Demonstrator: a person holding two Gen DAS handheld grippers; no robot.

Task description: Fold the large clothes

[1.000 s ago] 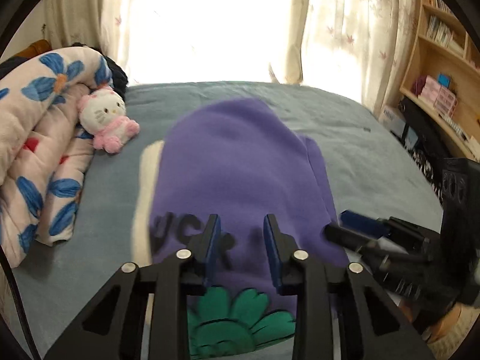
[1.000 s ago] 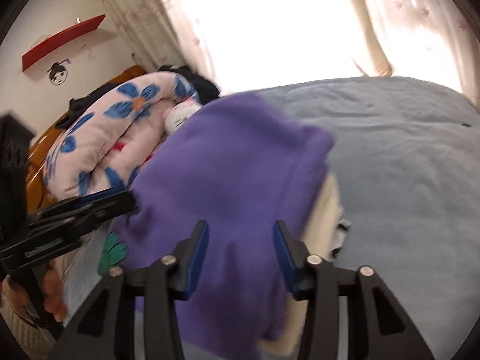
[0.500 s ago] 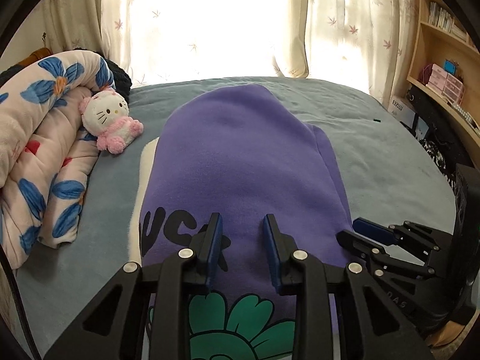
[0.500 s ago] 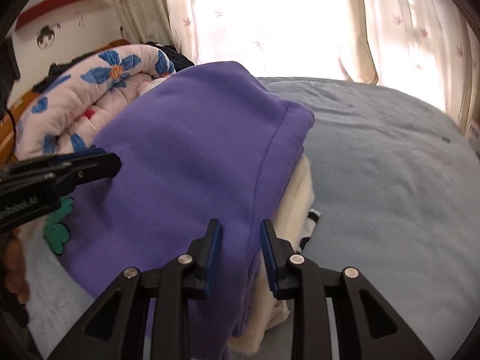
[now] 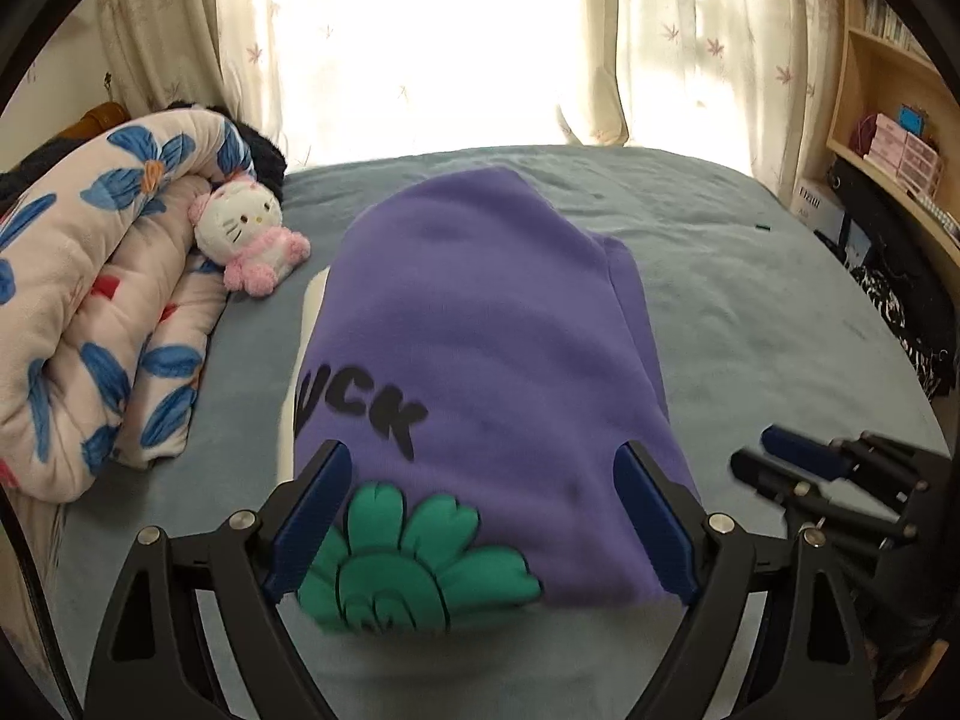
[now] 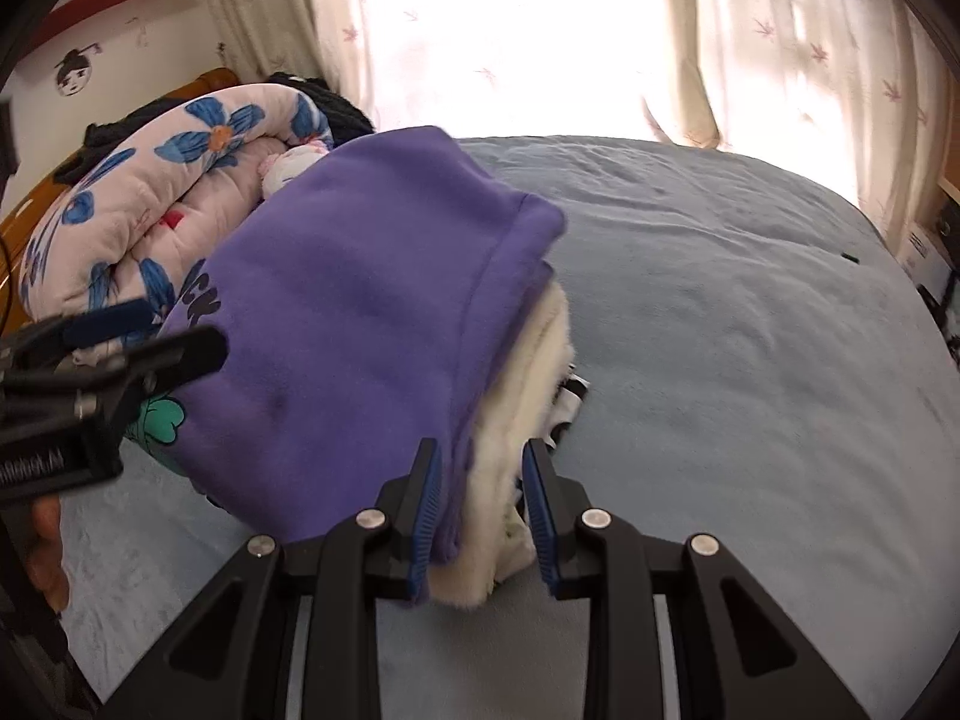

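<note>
A purple sweatshirt (image 5: 480, 312) with black letters and a green flower print lies folded on the blue-grey bed (image 5: 750, 312). Its white fleece lining (image 6: 528, 372) shows along the right edge. My left gripper (image 5: 481, 450) hovers over the near hem with its jaws opening wide; the cloth lies below and between them, and neither pad presses it. My right gripper (image 6: 480, 447) is shut on the sweatshirt's (image 6: 360, 300) near right corner, purple cloth and white lining pinched between the pads. Each gripper shows in the other's view: the right (image 5: 780, 456) and the left (image 6: 150, 330).
A rolled floral quilt (image 5: 90, 300) and a white-and-pink plush cat (image 5: 246, 234) lie along the bed's left side. Wooden shelves (image 5: 888, 120) stand at the right. Bright curtains (image 5: 420, 30) hang behind the bed. Bare bedspread stretches right of the sweatshirt (image 6: 750, 330).
My left jaws went from narrow on the purple cloth to wide apart, letting it go. Both grippers drew back toward the near hem. The right jaws narrowed onto the corner.
</note>
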